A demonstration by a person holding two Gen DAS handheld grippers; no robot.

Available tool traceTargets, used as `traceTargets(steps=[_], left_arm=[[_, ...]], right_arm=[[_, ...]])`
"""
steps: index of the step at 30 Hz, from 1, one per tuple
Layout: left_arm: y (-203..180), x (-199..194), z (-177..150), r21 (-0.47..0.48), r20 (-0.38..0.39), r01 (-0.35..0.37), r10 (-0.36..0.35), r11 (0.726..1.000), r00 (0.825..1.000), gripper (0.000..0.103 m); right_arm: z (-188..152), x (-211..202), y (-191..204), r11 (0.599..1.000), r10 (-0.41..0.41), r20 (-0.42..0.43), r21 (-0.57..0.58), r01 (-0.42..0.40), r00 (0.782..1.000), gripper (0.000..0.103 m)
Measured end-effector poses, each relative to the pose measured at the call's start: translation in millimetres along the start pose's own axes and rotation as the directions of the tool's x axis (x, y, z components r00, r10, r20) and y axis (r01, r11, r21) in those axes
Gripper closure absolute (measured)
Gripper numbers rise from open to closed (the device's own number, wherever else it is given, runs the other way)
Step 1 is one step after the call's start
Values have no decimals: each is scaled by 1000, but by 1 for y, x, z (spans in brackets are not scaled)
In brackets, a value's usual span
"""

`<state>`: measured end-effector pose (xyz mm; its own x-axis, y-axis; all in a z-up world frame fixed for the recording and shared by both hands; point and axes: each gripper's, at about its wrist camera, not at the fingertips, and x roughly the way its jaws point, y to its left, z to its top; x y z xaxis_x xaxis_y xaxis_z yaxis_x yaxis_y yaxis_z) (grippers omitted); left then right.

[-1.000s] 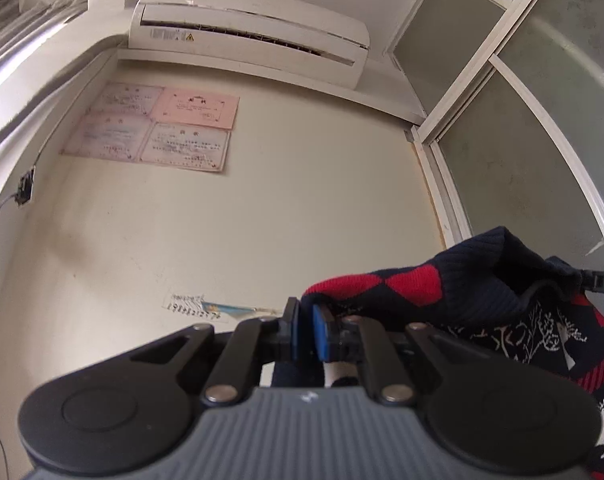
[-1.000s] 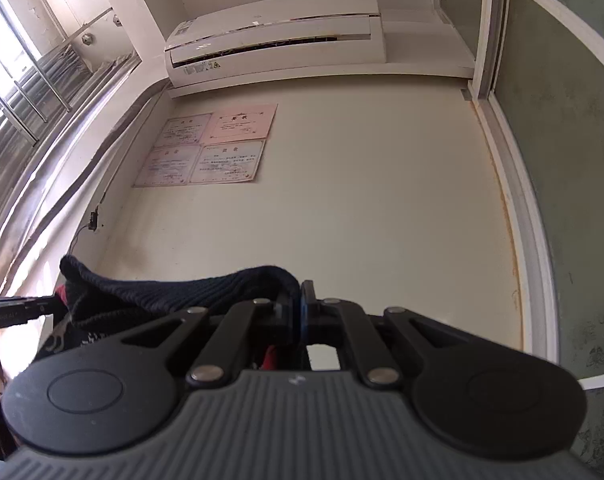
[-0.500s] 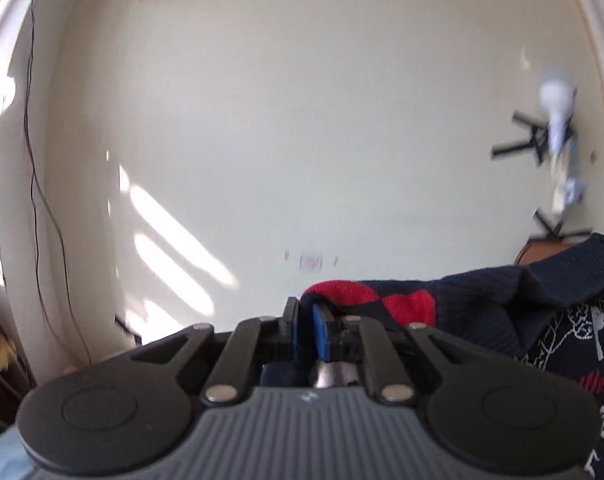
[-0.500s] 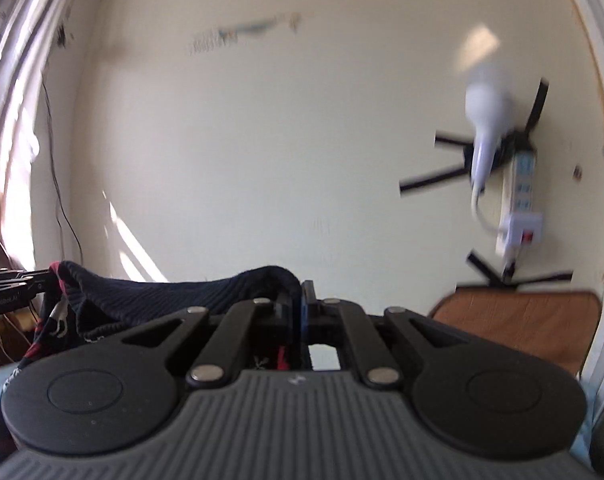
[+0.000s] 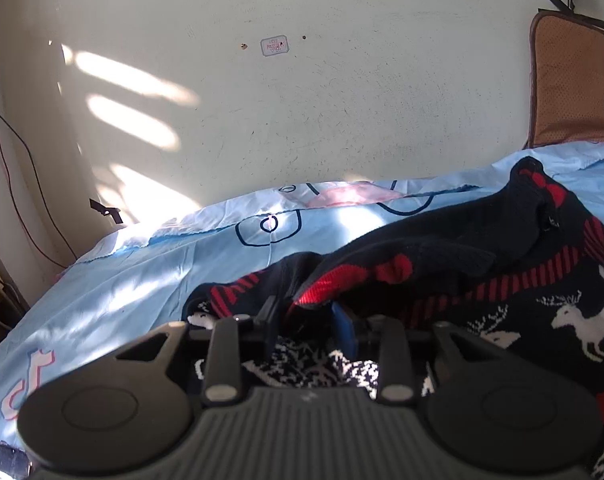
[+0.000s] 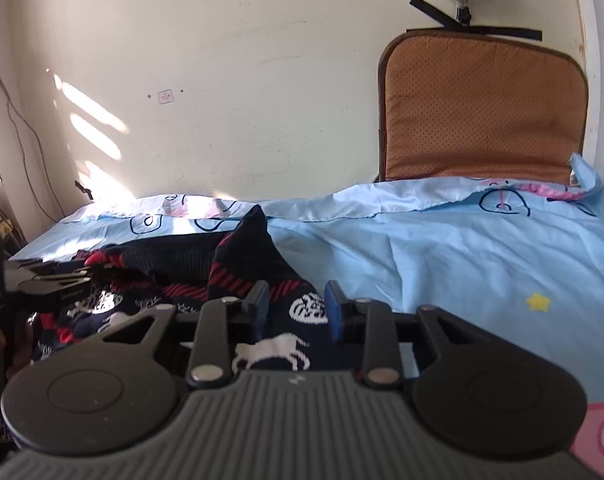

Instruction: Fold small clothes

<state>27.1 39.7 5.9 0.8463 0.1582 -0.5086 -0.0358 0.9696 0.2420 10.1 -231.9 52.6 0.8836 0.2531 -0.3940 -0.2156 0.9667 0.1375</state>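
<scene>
Sweater point(image 6: 262, 280) lies on sheet point(image 6: 481, 248), both grippers' fingers point(image 6: 335, 304) apart

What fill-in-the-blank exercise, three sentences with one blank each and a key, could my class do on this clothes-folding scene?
1. The dark knitted sweater lies on a bedsheet whose main colour is light ____.
2. The right gripper has its jaws ____, with nothing clamped between them.
3. The white animals knitted into the sweater are ____.

Missing words: blue; open; reindeer
</scene>
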Motion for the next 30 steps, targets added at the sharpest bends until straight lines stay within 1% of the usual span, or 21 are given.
traceTargets(steps=[2,3,5,8,11,12,14,15,16,18,20,21,23,25,26,28,29,30], left_arm=[[-2,2,3,19,5,-11,11,1000,1000,72],[-1,4,5,22,10,-13,13,1000,1000,71],[1,5,6,16,11,-8,8,1000,1000,71],[3,5,6,4,12,1,-1,1000,1000,71],[4,5,6,0,15,7,-7,1000,1000,70],[5,5,6,-2,16,9,-9,1000,1000,70],[5,5,6,-5,16,14,-14,1000,1000,70],[5,4,6,-7,17,15,-15,1000,1000,70],[5,4,6,-8,17,17,-17,1000,1000,69],[5,4,6,-11,17,19,-19,1000,1000,69],[6,5,6,-15,17,23,-22,1000,1000,68],[6,5,5,-16,17,24,-24,1000,1000,68],[6,5,5,-16,17,27,-26,1000,1000,67],[5,5,6,-14,16,30,-30,999,999,65],[5,5,6,-13,16,32,-31,999,999,63],[5,5,6,-13,15,33,-33,999,999,62],[4,6,6,-14,14,34,-34,999,999,61],[4,5,6,-16,14,34,-34,999,999,61]], right_arm=[[-13,-29,14,998,1,36,-62,1,999,49],[-24,-38,23,996,4,47,-95,0,999,45],[-40,-55,34,991,26,33,-134,-21,999,34],[-62,-55,43,983,4,-30,-183,-10,1000,32],[-76,-45,35,988,-33,-89,-155,19,996,36],[-76,-41,29,992,-42,-101,-124,30,994,41],[-74,-43,17,998,-28,-114,-55,22,993,78],[-72,-46,10,1000,-26,-108,-13,25,994,88],[-68,-48,6,999,-48,-96,-3,48,994,97],[-57,-53,3,992,-119,-45,-36,117,992,97],[-42,-58,0,979,-182,18,-85,183,983,97],[-30,-60,-3,957,-249,73,-132,257,966,97],[-10,-61,-9,906,-344,155,-206,370,926,98],[8,-57,-22,838,-429,217,-269,476,877,98],[14,-52,-29,807,-459,232,-296,512,858,98],[24,-33,-50,722,-535,256,-356,593,805,97],[25,-24,-59,690,-566,255,-373,620,784,97],[26,-10,-78,675,-598,222,-380,633,770,96]])
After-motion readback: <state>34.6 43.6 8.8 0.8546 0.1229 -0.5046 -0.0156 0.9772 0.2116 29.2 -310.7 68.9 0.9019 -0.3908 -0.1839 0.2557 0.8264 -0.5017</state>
